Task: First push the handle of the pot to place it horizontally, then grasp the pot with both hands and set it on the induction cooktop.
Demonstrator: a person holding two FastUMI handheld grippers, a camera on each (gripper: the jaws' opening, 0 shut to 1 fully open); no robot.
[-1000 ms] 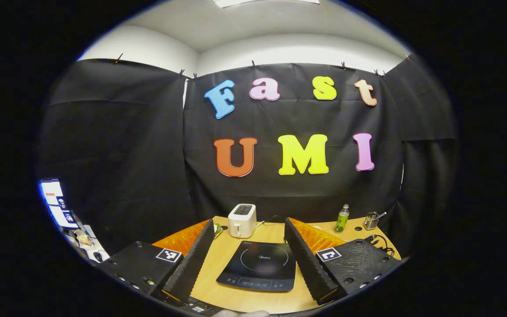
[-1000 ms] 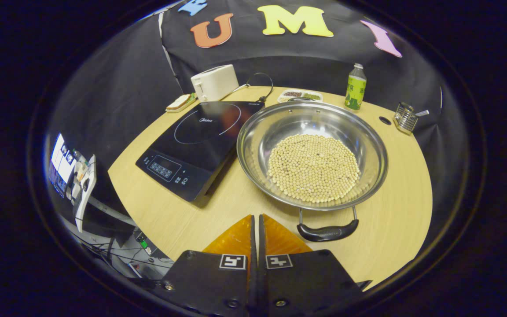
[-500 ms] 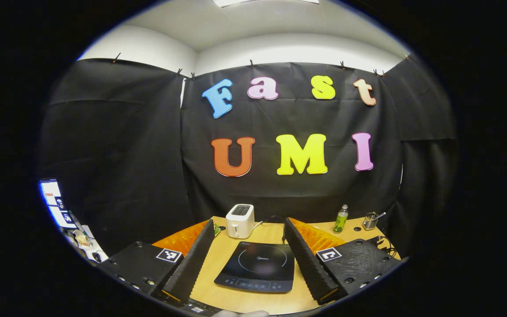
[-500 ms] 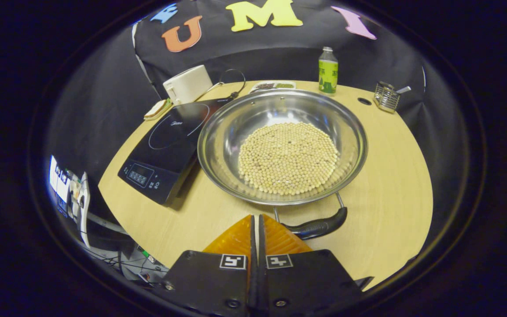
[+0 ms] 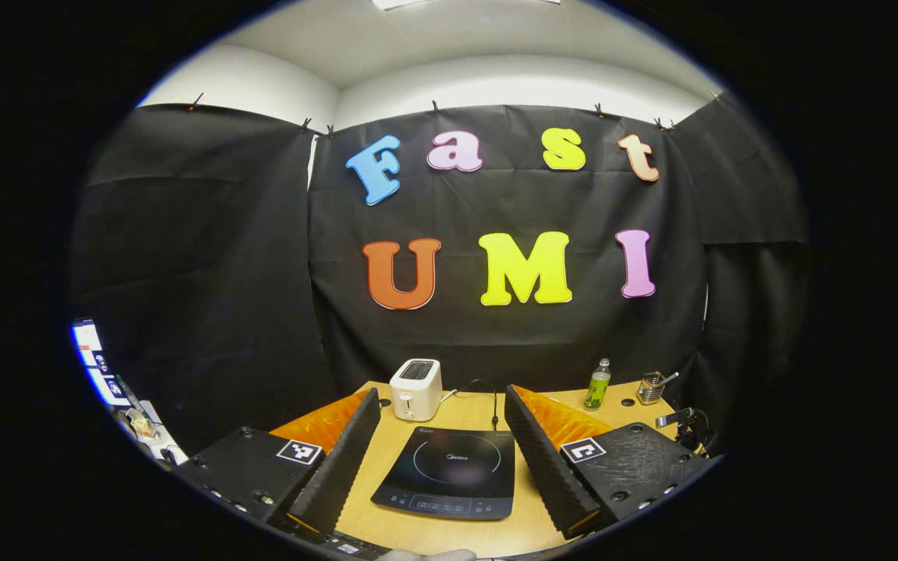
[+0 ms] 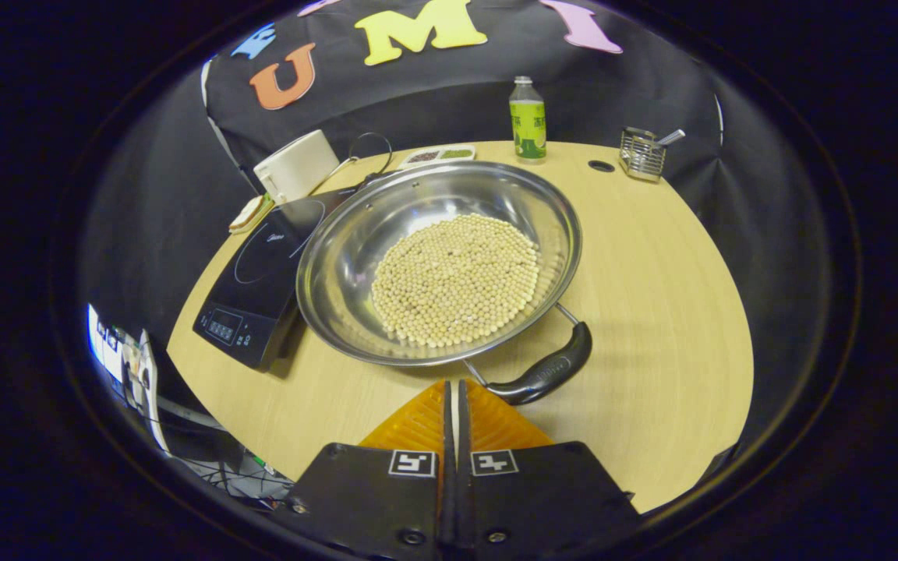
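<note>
Right gripper view has the wide, shallow stainless-steel pot [image 6: 437, 265] sitting on the round pale wooden table [image 6: 652, 312], its left rim just overlapping the edge of the flat black induction cooktop [image 6: 250, 288] at about nine o'clock of the bowl. A bed of small pale beans [image 6: 455, 279] covers the pot's floor. The near black loop handle [image 6: 546, 372] juts out at roughly five o'clock of the bowl, skewed rather than level. The right gripper [image 6: 453, 401] has its two fingers pressed together with nothing between them, tips just beside the handle's left end.

Left gripper view shows the left gripper [image 5: 443, 436] with its fingers spread wide, hanging above the cooktop [image 5: 449, 471] and holding nothing.

I judge the pot stiff, slick and fairly heavy with that load; the beans would roll and shift the weight if it tips. The rim looks thin and polished, poor for pinching. The black handle looks the surer hold, with a matching one probably on the far side, though I cannot make it out. Lifting level from both sides seems wise.
</note>
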